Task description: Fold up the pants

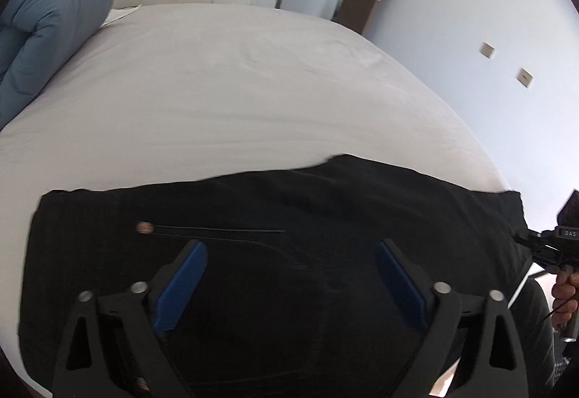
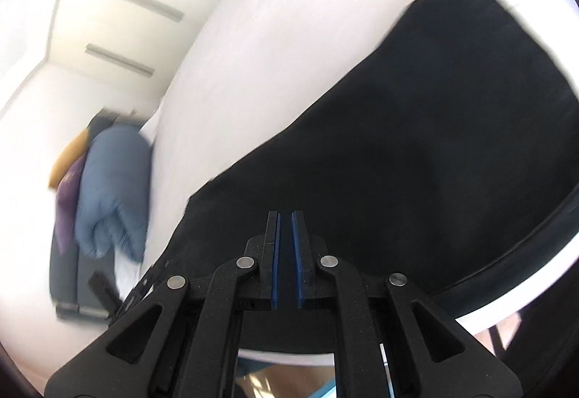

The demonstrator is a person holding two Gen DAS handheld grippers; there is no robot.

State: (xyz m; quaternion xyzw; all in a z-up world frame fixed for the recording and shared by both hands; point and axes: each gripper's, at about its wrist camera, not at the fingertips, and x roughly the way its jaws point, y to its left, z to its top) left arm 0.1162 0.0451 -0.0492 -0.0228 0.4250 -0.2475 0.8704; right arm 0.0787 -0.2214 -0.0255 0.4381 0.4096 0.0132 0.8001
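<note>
One black pants on bed

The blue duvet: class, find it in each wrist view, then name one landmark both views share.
Left wrist view: the blue duvet sits at the upper left, on the bed's far corner.
Right wrist view: it is at the lower left, beside the bed.
Shared landmark: the black pants on the white sheet.

left hand-held gripper: jaws wide; right hand-held gripper: nearly closed

Pants cut off below.
</note>
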